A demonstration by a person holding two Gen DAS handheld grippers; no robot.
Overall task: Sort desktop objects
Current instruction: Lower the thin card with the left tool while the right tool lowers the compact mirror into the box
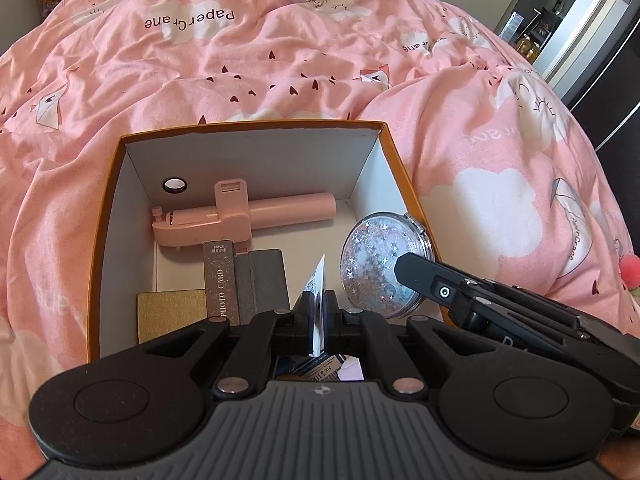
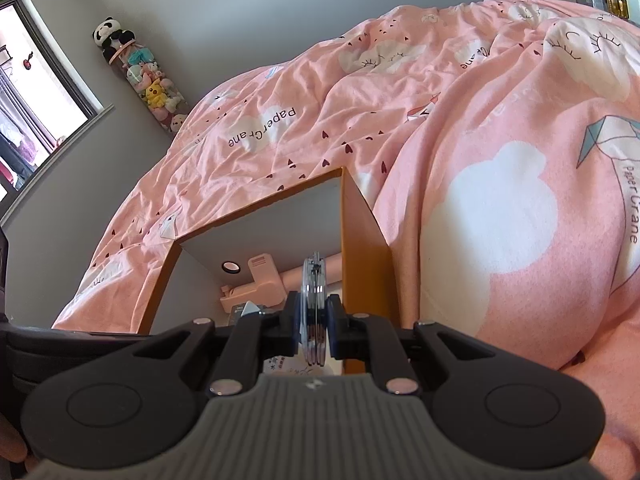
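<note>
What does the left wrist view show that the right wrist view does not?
Only the left wrist view shows the glitter mirror's round face, the photo card box, and the left gripper shut on a card. Only the right wrist view shows the window and plush toys. Both show the orange box, the pink stick and the pink duvet.

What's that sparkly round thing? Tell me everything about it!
The glitter compact is a flat round disc with a clear, plastic-looking face full of silver stars and sparkles, a silvery rim and a small hinge at its top edge. It stands on edge, pinched in the right gripper, over the right side of the orange box. Edge-on, it shows stacked layers.
</note>
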